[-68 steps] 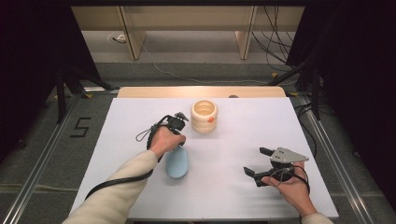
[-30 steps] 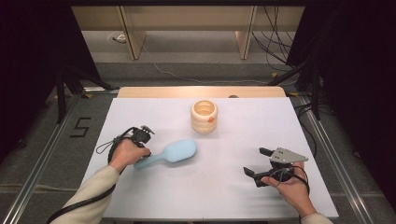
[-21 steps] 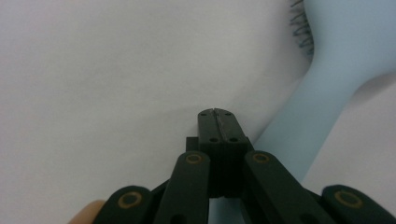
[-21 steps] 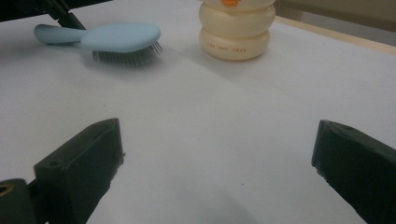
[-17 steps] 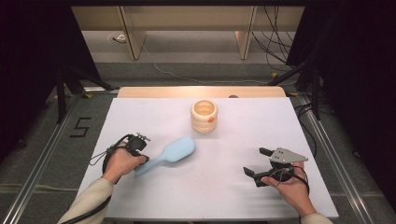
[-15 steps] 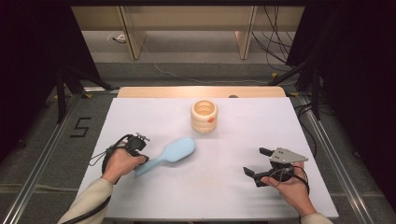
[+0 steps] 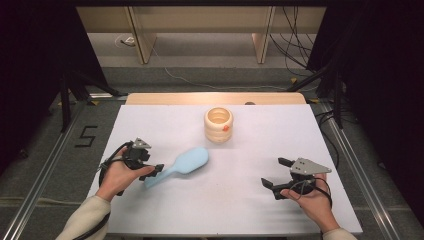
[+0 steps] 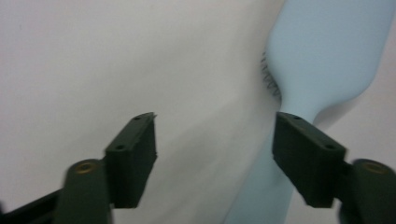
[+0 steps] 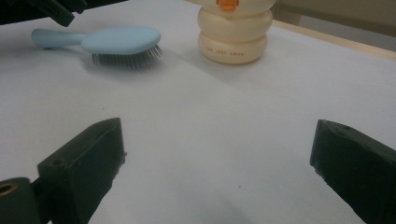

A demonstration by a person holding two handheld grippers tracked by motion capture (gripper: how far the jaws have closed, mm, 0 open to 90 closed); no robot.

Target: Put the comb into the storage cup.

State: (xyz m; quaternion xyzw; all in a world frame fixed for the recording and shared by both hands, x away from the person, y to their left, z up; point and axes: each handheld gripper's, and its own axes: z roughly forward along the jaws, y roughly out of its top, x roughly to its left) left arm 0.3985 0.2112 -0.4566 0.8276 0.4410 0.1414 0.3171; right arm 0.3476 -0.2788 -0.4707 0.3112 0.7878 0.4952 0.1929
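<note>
My left gripper (image 7: pixel 150 172), jaws just opened, sits at the hairbrush (image 7: pixel 181 165) handle; my right gripper (image 7: pixel 278 176) rests wide, well apart.

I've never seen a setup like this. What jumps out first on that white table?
A pale blue hairbrush lies bristles down, left of the middle of the white table. The left tongs sit at its handle, their jaws just opened and no longer clamping it. Behind it, toward the far edge, stands a cream ribbed pot with a small orange mark, while the right tongs rest open at the right.
</note>
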